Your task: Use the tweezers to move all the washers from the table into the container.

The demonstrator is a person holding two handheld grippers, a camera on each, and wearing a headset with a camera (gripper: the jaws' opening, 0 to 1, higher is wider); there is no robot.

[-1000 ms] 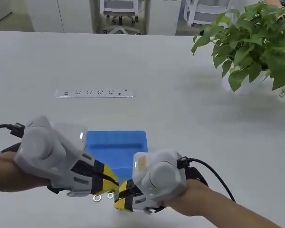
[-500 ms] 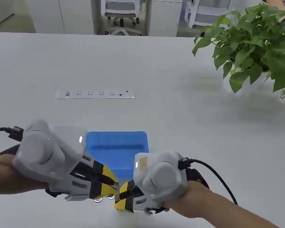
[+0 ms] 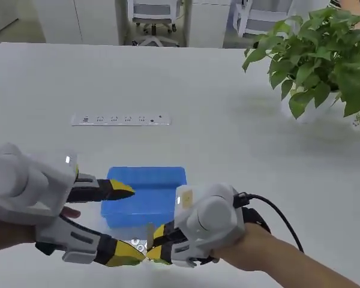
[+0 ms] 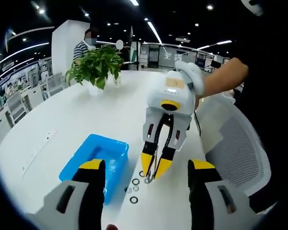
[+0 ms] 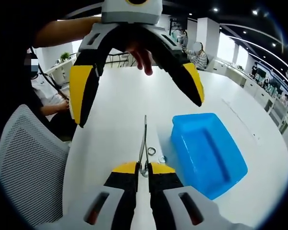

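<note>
The right gripper [image 5: 143, 168] is pinching the tweezers [image 5: 144, 139] between fingers drawn nearly shut, and the prongs are reaching out low over the counter [image 3: 228, 132], just beside the washers [image 5: 151, 151]. The washers are lying loose near the wall of the blue container [image 5: 185, 148], none inside it yet. Opposite, the left gripper [image 3: 137, 223] is hovering with its fingers spread wide, gripping nothing. The step in hand is probably picking up one washer. Doing it well is likely meaning straddling a single ring's rim with the prongs, squeezing gently so it is not skidding away, and clearing the container wall before letting go.
</note>
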